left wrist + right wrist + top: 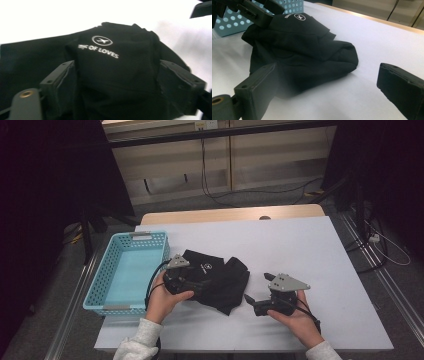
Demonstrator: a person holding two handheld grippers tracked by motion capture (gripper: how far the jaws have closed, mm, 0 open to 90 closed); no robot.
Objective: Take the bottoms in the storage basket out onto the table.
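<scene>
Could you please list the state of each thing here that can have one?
Black garment: crumpled, lying on the table, logo up.
Basket: upright, nothing inside it.
Left gripper: jaws around a fold of the garment.
Right gripper: jaws open, beside the garment, holding nothing.

A light blue perforated basket is sitting at nine o'clock on the white table; cables are trailing across the floor at twelve o'clock.
</scene>
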